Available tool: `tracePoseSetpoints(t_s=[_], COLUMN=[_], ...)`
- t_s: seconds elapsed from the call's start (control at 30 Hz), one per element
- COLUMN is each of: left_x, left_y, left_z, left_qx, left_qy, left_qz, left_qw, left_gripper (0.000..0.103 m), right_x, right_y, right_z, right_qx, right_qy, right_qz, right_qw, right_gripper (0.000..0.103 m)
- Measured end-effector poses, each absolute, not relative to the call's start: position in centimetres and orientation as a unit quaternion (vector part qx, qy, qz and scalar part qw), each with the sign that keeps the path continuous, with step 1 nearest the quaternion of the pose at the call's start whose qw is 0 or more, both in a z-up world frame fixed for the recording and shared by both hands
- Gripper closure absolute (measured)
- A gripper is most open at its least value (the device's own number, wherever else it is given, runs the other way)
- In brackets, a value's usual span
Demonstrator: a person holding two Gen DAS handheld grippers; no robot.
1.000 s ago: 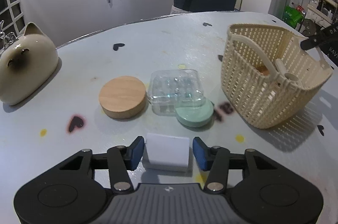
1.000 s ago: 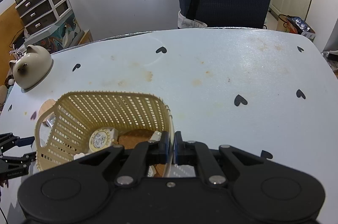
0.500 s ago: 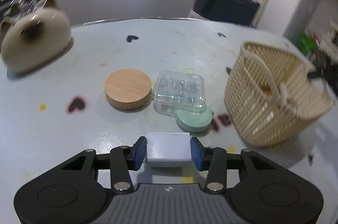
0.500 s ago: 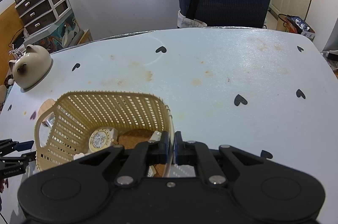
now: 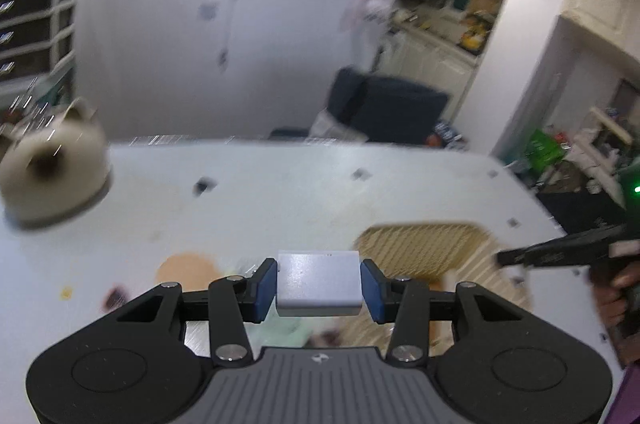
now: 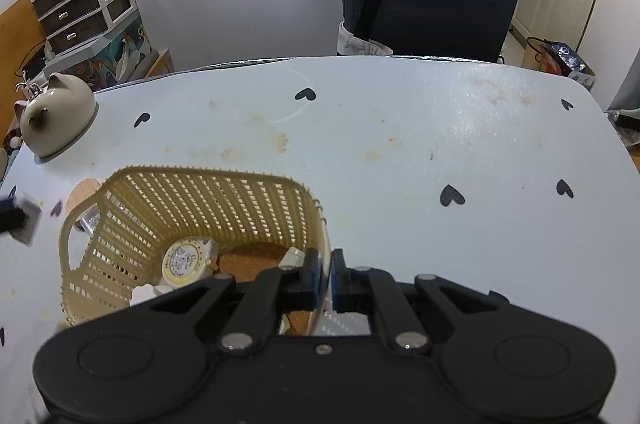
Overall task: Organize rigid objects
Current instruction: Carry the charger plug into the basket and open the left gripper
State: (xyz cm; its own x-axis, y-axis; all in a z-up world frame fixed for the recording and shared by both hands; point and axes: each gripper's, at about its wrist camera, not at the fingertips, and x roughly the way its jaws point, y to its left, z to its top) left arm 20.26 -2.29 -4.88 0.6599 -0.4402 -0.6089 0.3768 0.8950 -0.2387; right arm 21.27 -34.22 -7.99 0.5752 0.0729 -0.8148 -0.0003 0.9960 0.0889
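Observation:
My left gripper [image 5: 319, 284] is shut on a white rectangular box [image 5: 318, 282] and holds it raised above the table, left of the cream woven basket [image 5: 424, 252]; the view is blurred by motion. My right gripper [image 6: 325, 274] is shut on the near rim of the basket [image 6: 192, 208]. The basket holds a round white tin [image 6: 184, 262], a brown disc [image 6: 252, 260] and small white pieces. The left gripper with the box shows at the left edge of the right wrist view [image 6: 18, 218].
A wooden disc [image 5: 186, 270] and a mint green lid [image 5: 288, 330] lie on the table below my left gripper. A cat-shaped ceramic pot [image 6: 54, 112] stands at the far left. A dark chair [image 6: 424, 12] stands behind the table.
My left gripper closed on the white box, lifted it off the table and swung up and toward the basket. My right gripper stayed shut on the basket rim.

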Motion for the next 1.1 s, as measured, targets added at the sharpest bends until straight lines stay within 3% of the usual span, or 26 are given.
tracePoseSetpoints(t_s=[0.43, 0.8, 1.1], left_x=[21.4, 25.3, 27.1], left_y=[-11.9, -16.8, -17.8], left_z=[-5.0, -9.9, -12.0], left_qx=[0.019, -0.072, -0.091], left_qy=[0.358, 0.459, 0.480], left_qz=[-0.316, -0.270, -0.221], left_qw=[0.878, 0.843, 0.844], left_gripper=[0.057, 0.057, 0.057], right_x=[21.2, 21.3, 21.3], right_y=[-34.5, -34.3, -34.4], right_z=[-8.0, -8.0, -8.0], right_qx=[0.052, 0.040, 0.039], right_qy=[0.458, 0.461, 0.461], right_qz=[0.020, 0.024, 0.026], right_qw=[0.887, 0.886, 0.886], right_gripper=[0.097, 0.097, 0.097])
